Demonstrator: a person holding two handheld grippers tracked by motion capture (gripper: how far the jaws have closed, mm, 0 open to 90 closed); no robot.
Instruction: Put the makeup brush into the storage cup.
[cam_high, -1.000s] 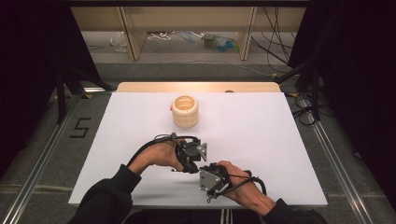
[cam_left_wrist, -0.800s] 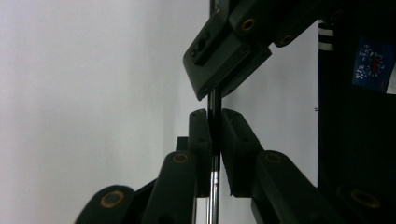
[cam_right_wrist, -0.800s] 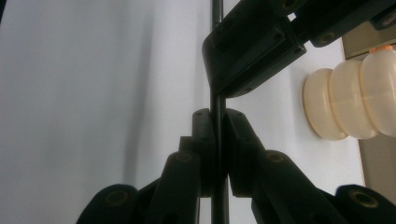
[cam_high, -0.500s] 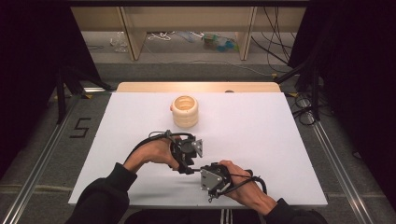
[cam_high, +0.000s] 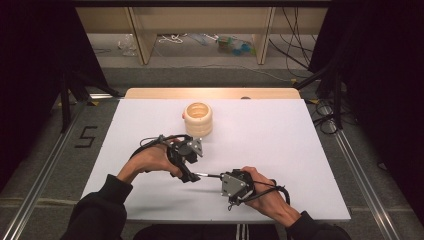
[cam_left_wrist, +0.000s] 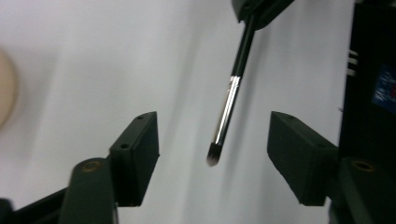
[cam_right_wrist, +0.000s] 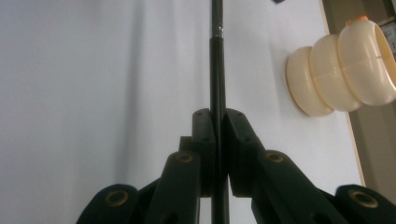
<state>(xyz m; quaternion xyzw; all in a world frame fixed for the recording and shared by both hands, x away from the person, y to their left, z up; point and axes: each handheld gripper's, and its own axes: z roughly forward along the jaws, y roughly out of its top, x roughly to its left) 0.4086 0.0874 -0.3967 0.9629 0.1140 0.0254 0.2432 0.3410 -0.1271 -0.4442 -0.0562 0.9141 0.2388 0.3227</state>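
Judging by its build, the slim black-handled makeup brush with a silver ferrule is light, stiff and slick; the handle is the place to grip. Its long axis runs from the right gripper, clamped tight on the handle, bristles pointing between the wide-open, empty jaws of the left gripper. A cream ribbed plastic pot stands beyond both, on the white table.

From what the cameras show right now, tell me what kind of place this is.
Probably a lab or recording workspace rather than a home: a bare white table ringed by dark curtains, loose cables on the floor behind a wooden frame, and a "5" marked on the floor at the left.
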